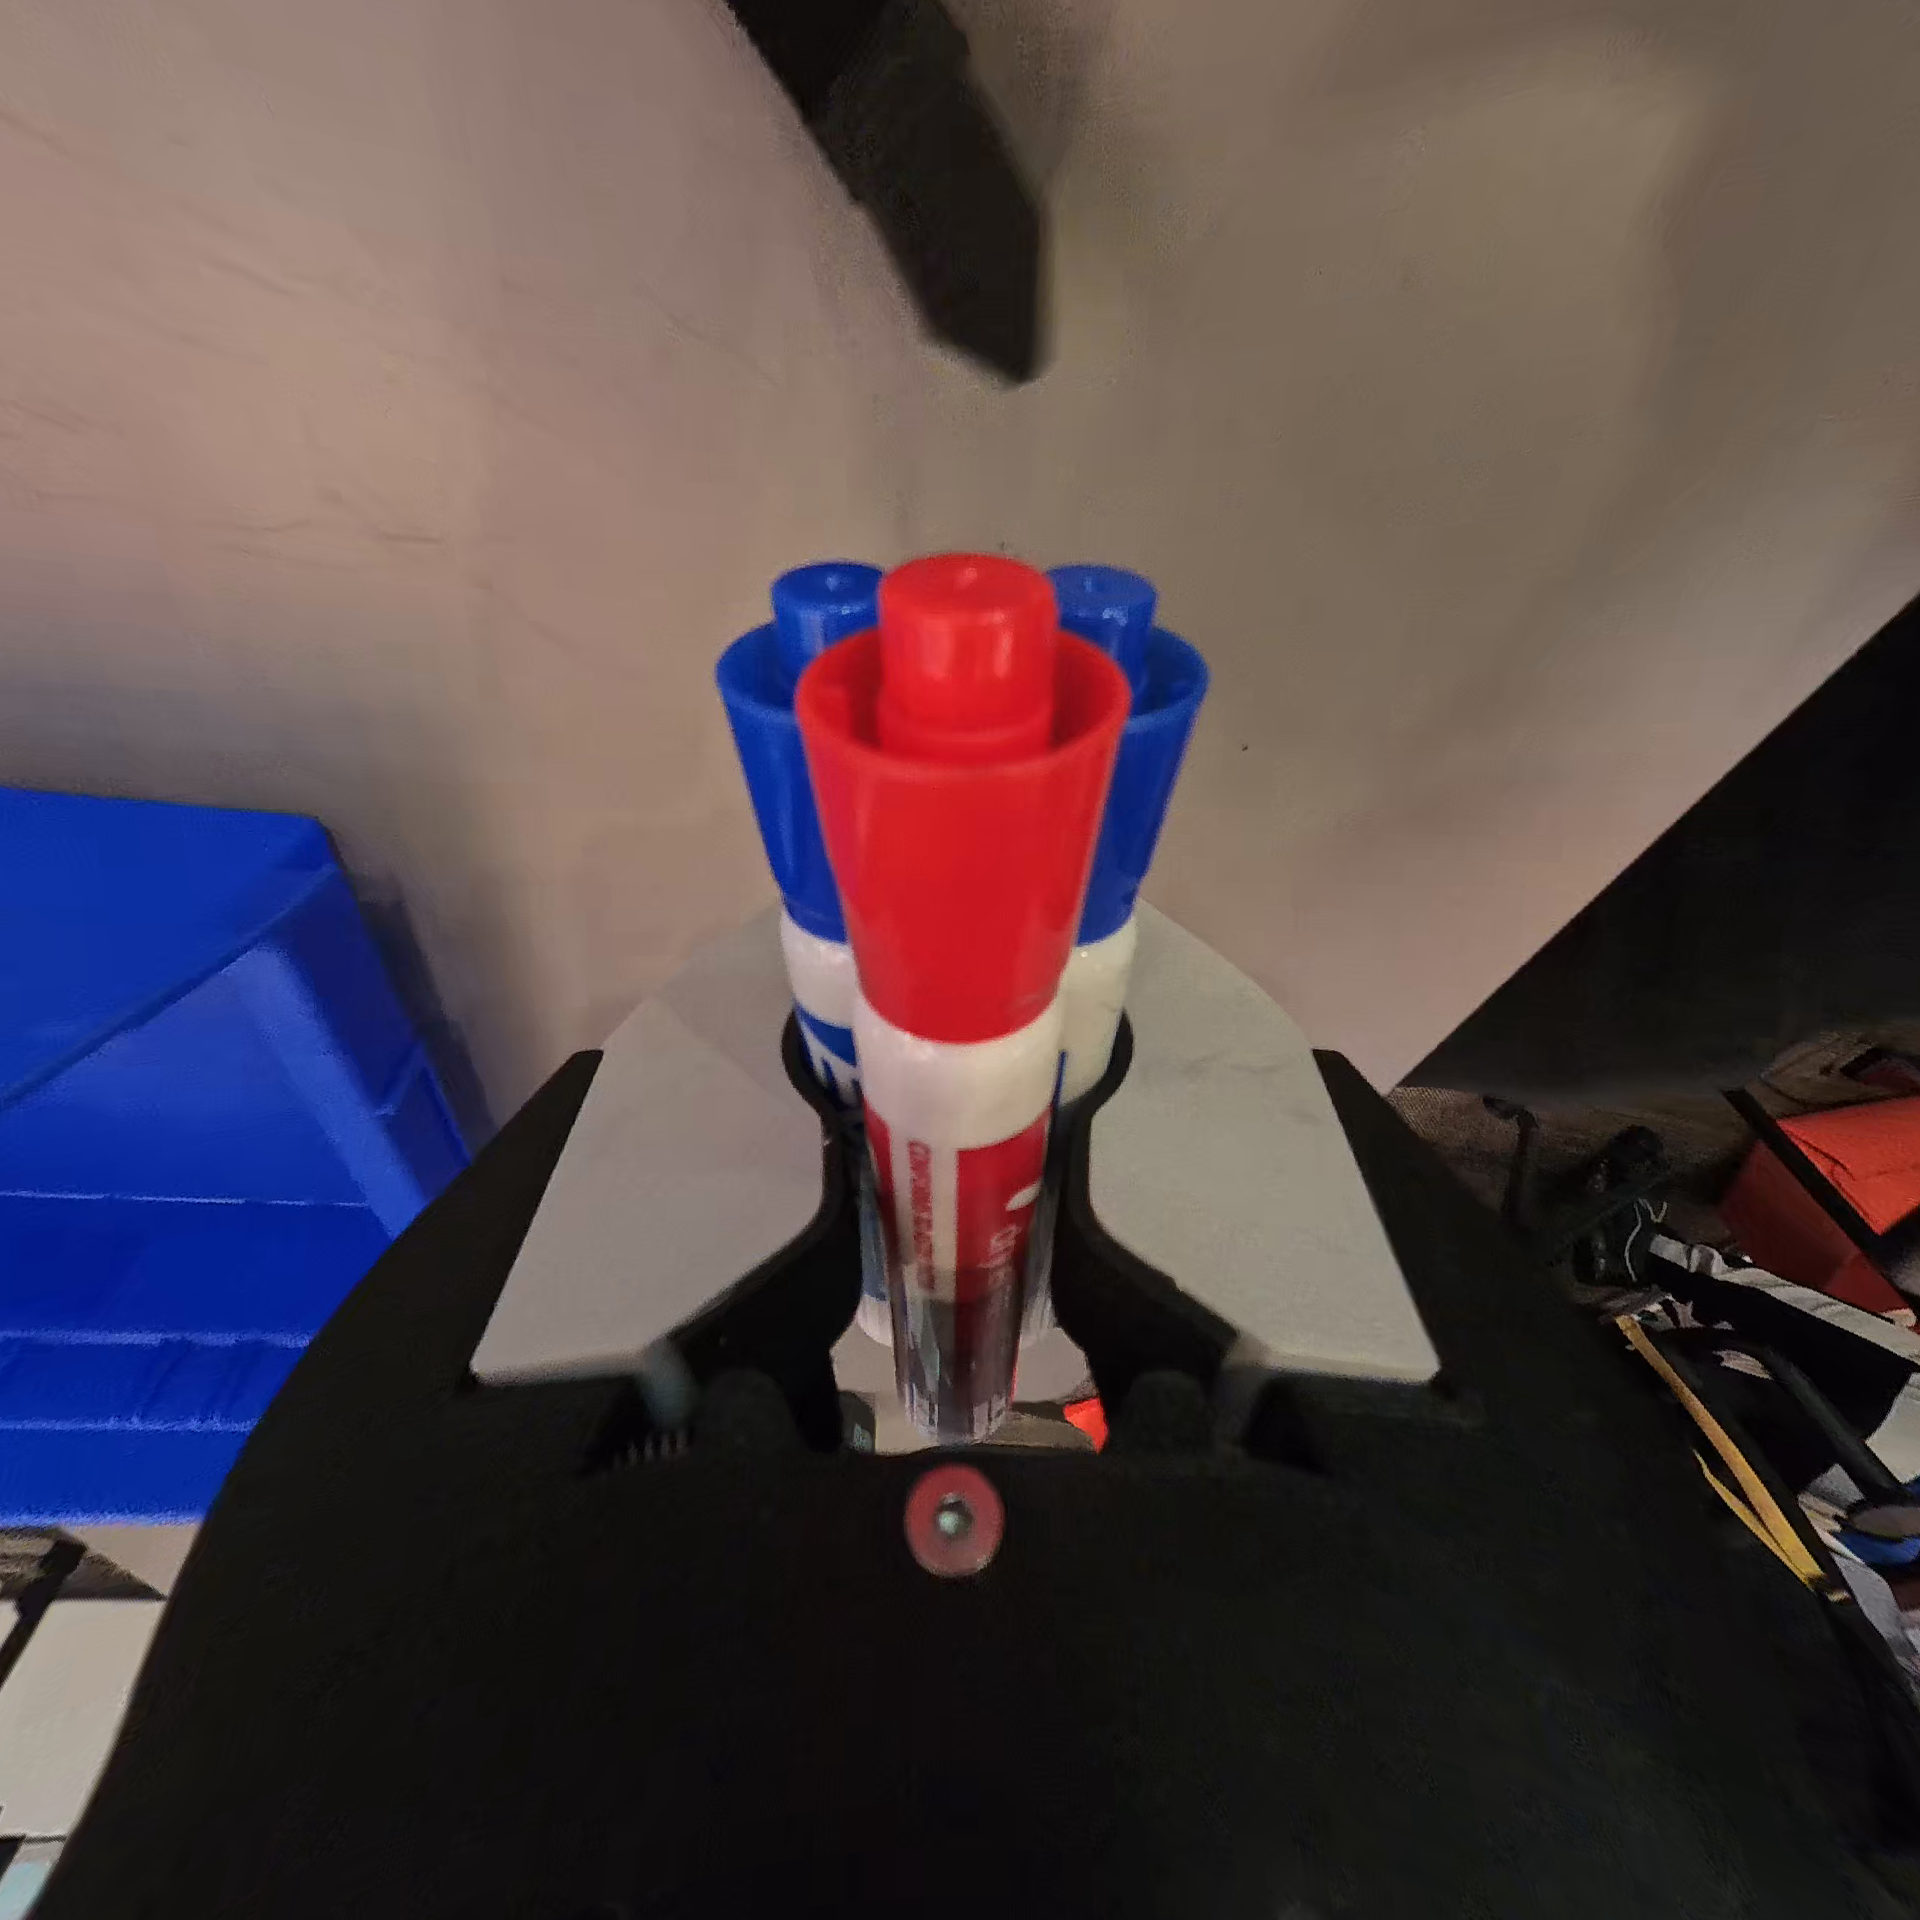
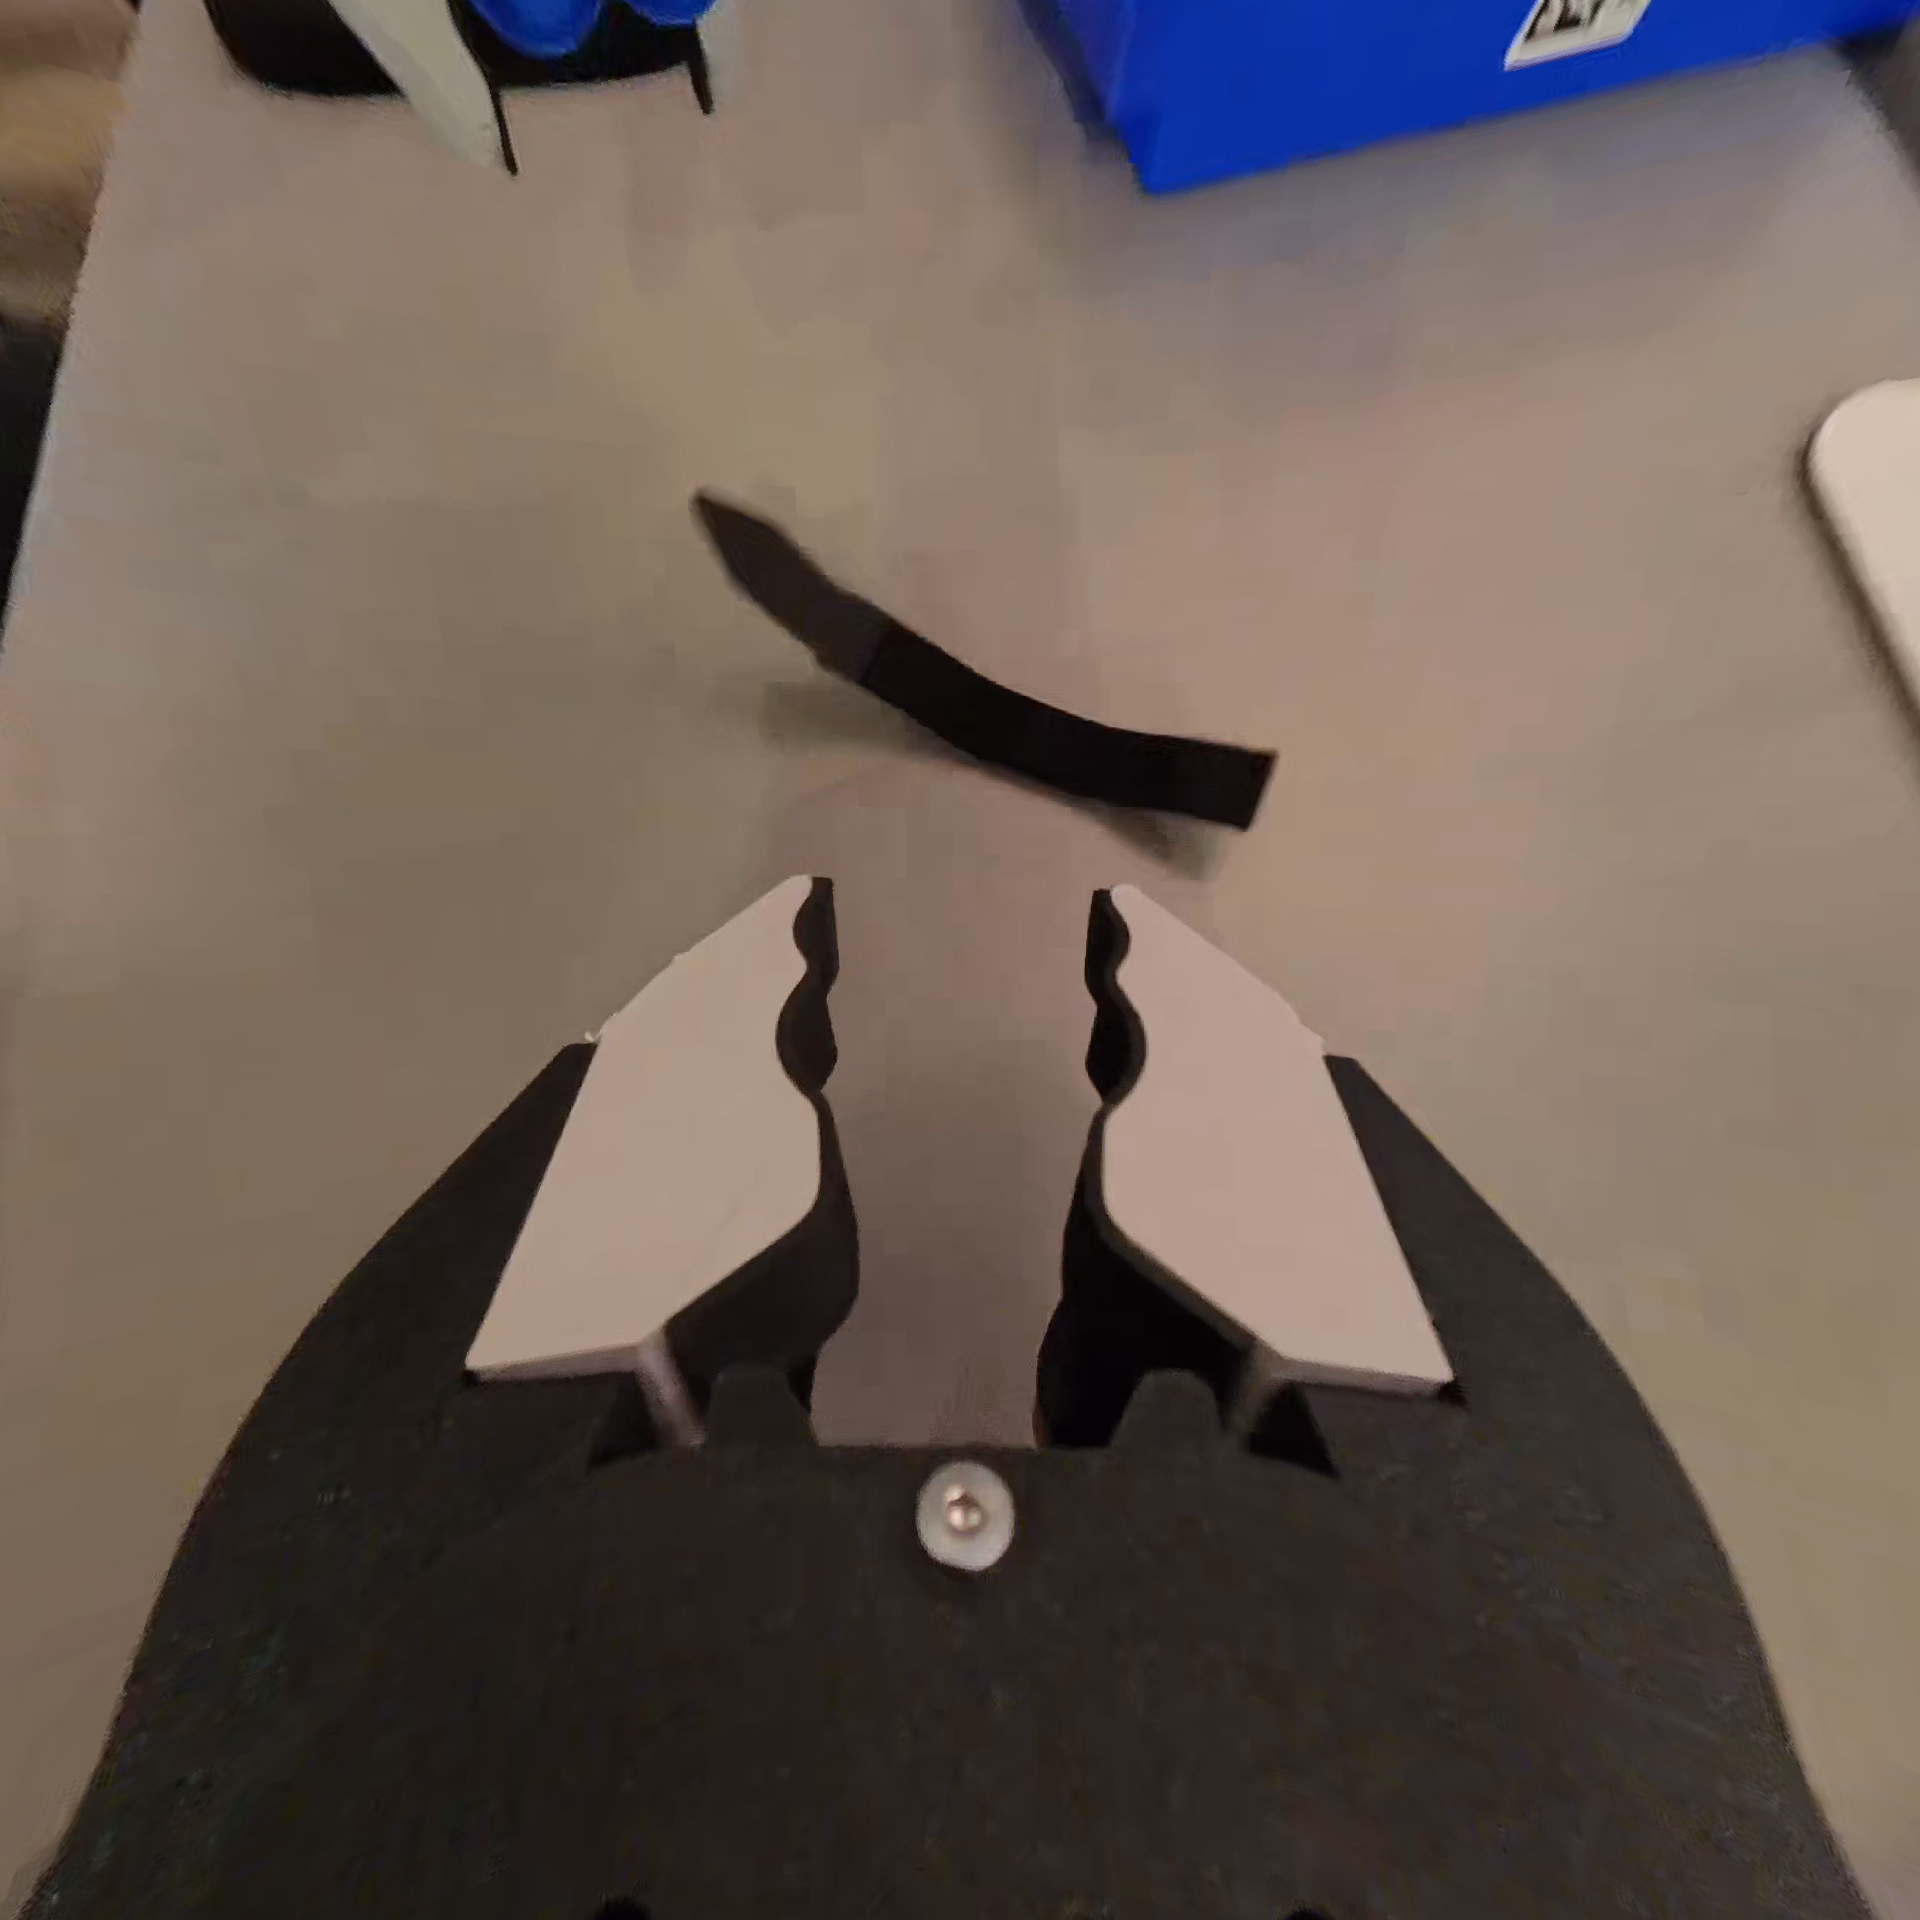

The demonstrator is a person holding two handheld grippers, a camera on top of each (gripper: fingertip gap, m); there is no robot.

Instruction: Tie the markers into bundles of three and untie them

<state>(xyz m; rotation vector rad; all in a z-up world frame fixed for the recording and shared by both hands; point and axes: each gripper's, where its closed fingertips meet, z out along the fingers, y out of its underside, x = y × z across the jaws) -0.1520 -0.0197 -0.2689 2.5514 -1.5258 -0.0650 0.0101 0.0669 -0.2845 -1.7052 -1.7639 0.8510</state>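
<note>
My left gripper (image 1: 961, 1049) is shut on three markers held side by side along its fingers: one red marker (image 1: 961, 883) in front and two blue markers (image 1: 774, 790) behind it, caps pointing away from me. A black strap (image 1: 914, 177) lies on the grey table beyond them. In the right wrist view the same black strap (image 2: 987, 675) lies loose and slightly curved on the table, just past my right gripper (image 2: 961, 894), which is open and empty above the table. The left gripper with blue marker caps (image 2: 582, 26) shows at the top edge.
A blue bin (image 1: 177, 1143) stands at the left, and also shows at the top right in the right wrist view (image 2: 1455, 83). A white object (image 2: 1870, 509) lies at the right edge. Clutter (image 1: 1714, 1299) lies off the table's edge at the right. My hands' fingertips stand some 20 centimetres from each other.
</note>
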